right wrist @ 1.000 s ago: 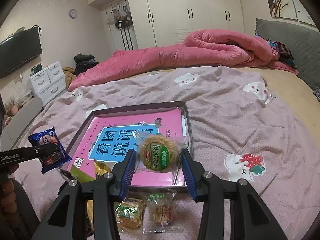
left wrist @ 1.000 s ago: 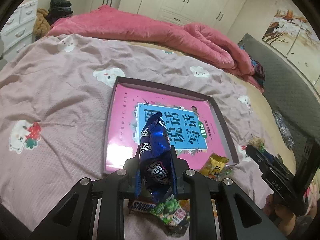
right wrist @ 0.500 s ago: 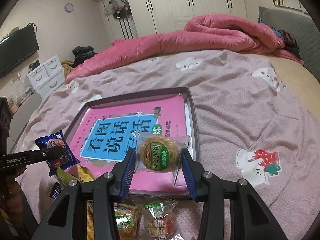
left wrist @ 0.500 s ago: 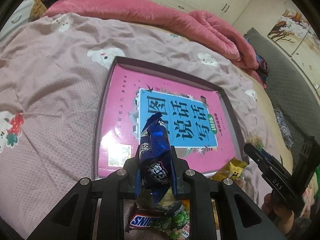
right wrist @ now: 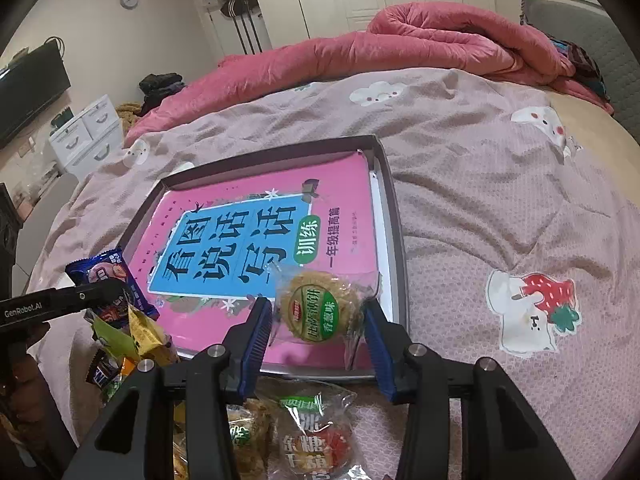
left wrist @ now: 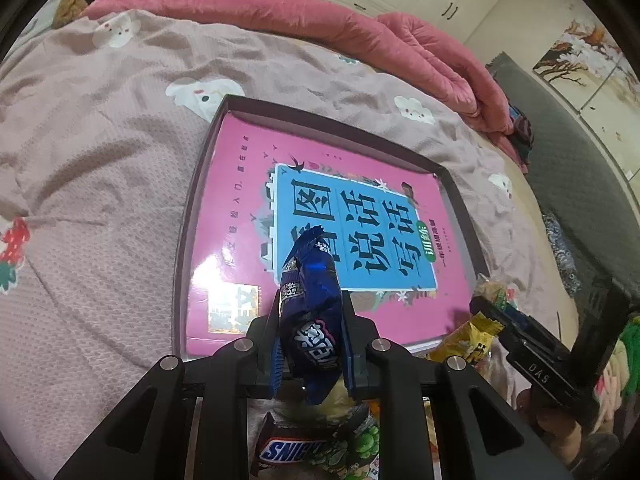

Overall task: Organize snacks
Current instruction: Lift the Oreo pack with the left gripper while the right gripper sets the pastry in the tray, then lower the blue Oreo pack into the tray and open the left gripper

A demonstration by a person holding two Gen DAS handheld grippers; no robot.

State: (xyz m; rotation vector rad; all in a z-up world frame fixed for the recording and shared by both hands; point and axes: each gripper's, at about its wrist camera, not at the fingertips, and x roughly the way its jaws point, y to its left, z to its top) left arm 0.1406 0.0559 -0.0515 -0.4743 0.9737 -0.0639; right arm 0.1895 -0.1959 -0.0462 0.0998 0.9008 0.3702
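My left gripper (left wrist: 311,344) is shut on a blue snack packet (left wrist: 312,312), held upright over the near edge of a shallow dark box (left wrist: 200,184) lined with a pink book. My right gripper (right wrist: 316,320) is shut on a round cracker in a clear wrapper (right wrist: 316,312), held over the near right corner of the same box (right wrist: 394,216). The left gripper with its blue packet (right wrist: 108,276) shows at the left of the right wrist view. The right gripper (left wrist: 532,344) shows at the right of the left wrist view.
Loose snacks lie on the bedspread before the box: a Snickers bar (left wrist: 292,450), a green packet (left wrist: 360,444), a yellow packet (left wrist: 468,336), and clear-wrapped sweets (right wrist: 316,428). A rolled pink duvet (right wrist: 400,48) lies along the far side of the bed.
Both grippers have moved forward toward the box with their snacks still held. The box now looks closer in both views.
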